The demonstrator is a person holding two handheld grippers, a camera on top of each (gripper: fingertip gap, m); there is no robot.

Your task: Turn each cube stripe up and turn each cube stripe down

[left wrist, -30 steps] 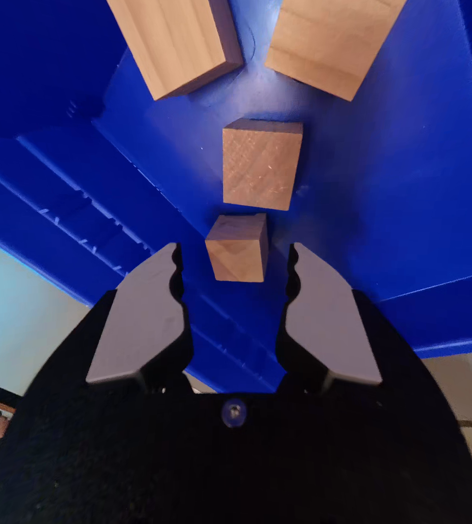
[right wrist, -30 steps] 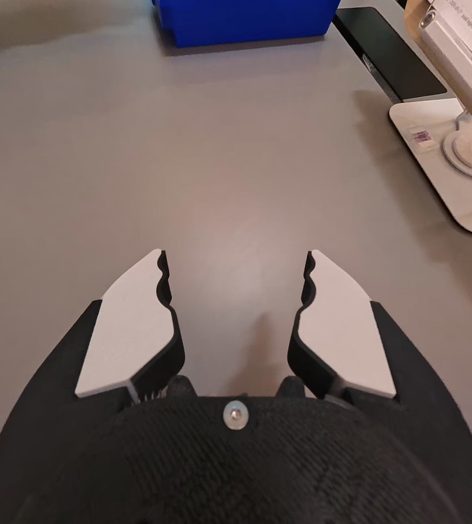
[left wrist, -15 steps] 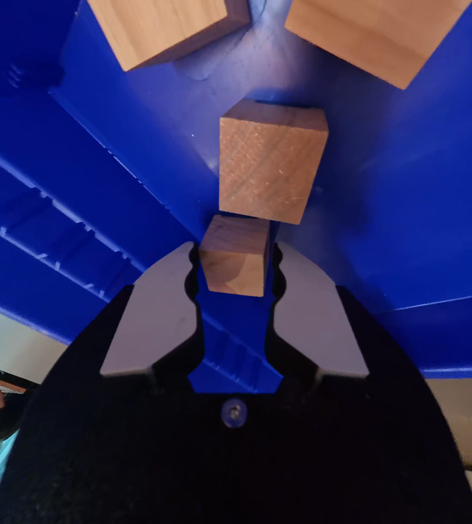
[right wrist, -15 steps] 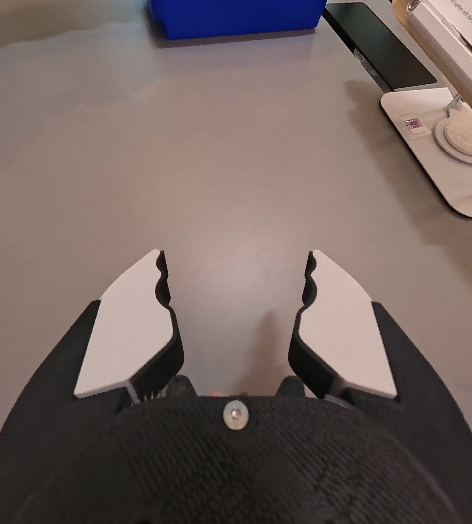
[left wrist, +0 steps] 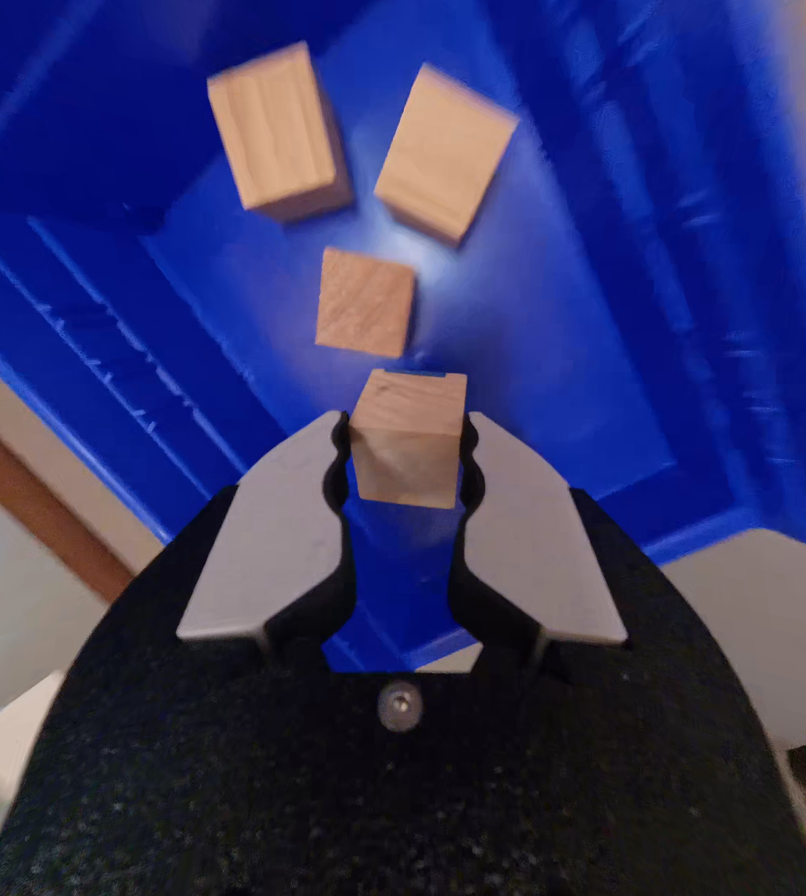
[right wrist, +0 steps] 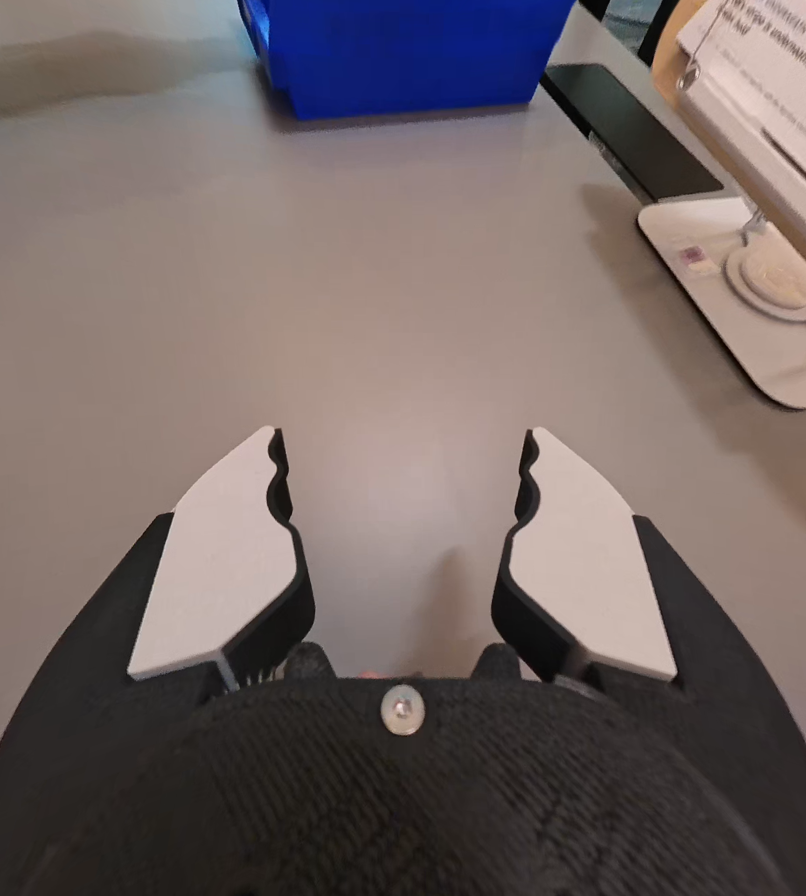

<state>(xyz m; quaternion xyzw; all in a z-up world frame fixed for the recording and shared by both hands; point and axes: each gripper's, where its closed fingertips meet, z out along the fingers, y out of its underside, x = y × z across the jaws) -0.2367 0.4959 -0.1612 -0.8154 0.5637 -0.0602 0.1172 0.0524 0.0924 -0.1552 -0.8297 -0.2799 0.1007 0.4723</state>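
In the left wrist view my left gripper [left wrist: 403, 426] is shut on a small wooden cube [left wrist: 408, 443] and holds it above the floor of a blue bin [left wrist: 561, 388]. A thin blue strip shows along the cube's far top edge. Three more wooden cubes lie on the bin floor: a middle one [left wrist: 366, 303], one at the back left [left wrist: 277, 131] and one at the back right [left wrist: 442, 155]. In the right wrist view my right gripper [right wrist: 403, 456] is open and empty over the grey table [right wrist: 294, 291]; the blue bin [right wrist: 401, 53] stands far ahead.
At the table's right edge lie a black slab [right wrist: 629, 126], a white tray with a round white part [right wrist: 750, 300] and a stand holding a printed sheet [right wrist: 788, 97]. The bin's ribbed walls [left wrist: 115, 339] surround the cubes.
My left gripper closed on the small cube and lifted it off the bin floor; the other cubes now look farther away. My right gripper moved slightly toward the bin, still open.
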